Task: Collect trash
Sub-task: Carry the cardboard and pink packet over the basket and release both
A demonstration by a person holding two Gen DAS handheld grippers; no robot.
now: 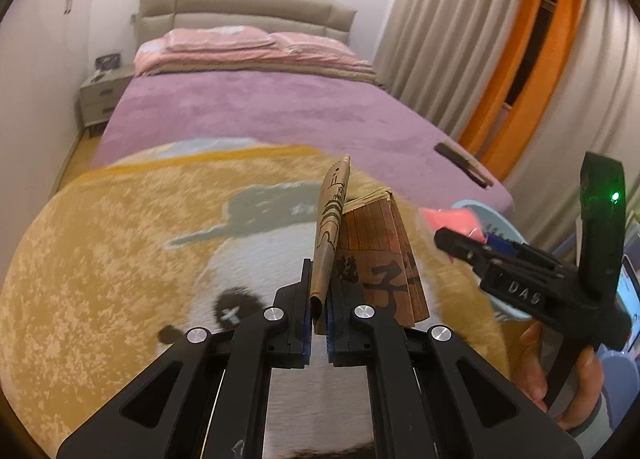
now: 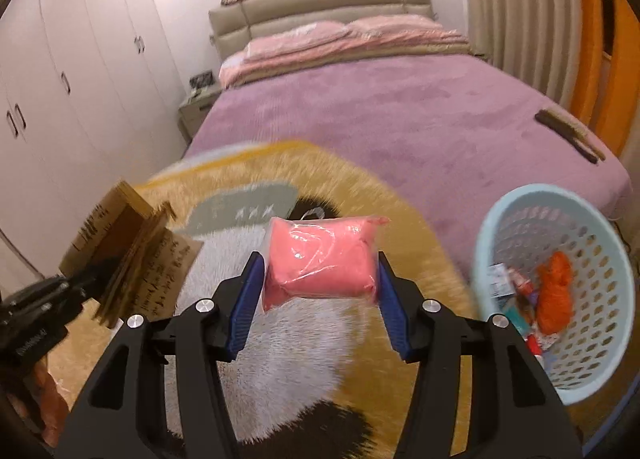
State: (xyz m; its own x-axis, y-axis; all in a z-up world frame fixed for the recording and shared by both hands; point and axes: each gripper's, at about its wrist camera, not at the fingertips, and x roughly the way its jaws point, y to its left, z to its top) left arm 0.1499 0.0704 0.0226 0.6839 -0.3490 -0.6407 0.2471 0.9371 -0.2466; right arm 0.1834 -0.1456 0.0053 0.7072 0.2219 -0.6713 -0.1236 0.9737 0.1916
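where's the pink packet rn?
Right wrist view, centre: the pink packet sits between the right tongs, above the panda rug, with the blue basket to its right.

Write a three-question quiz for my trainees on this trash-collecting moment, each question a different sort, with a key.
1. True or false: the left gripper is shut on the brown paper bag.
2. What sits between the fingers of the right gripper?
3. The blue basket is: A) empty B) holding some trash C) tipped over.

Key: 1 true. 2 the pink packet. 3 B.
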